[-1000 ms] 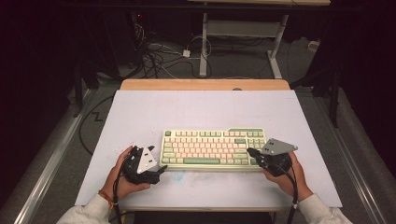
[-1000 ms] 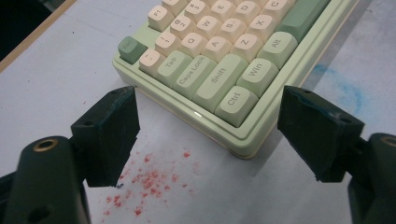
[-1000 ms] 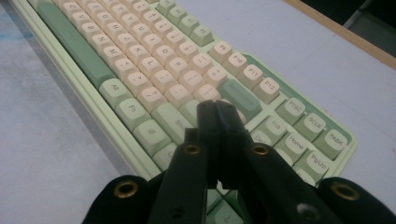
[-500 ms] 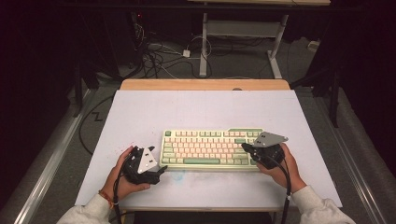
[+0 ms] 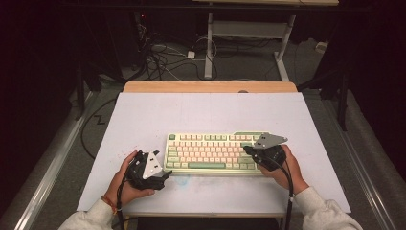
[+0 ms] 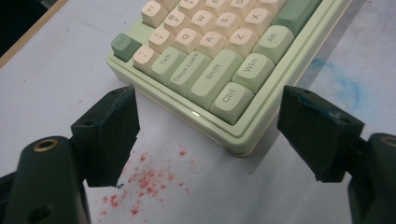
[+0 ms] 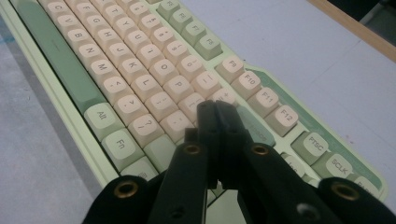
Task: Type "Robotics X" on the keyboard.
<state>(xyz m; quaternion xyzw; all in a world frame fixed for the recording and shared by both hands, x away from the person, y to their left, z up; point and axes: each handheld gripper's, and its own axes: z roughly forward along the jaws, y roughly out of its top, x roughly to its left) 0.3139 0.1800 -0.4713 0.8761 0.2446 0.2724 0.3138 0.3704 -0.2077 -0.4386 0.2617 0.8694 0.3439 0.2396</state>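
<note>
Right gripper (image 7: pixel 215 109) jaws, closed together, are covering the keys around the Enter area of the keyboard (image 7: pixel 140 88) in the right gripper view; the legends under them aren't readable. Frame edges are cutting off the board's left end and near corner there. In the left gripper view the keyboard (image 6: pixel 219 60) is running off the top edge, and the dark green corner key's legend is blurring out. From the high view all key legends are too small to read, and the left gripper (image 5: pixel 165 175) jaw tips are blending into dark.
</note>
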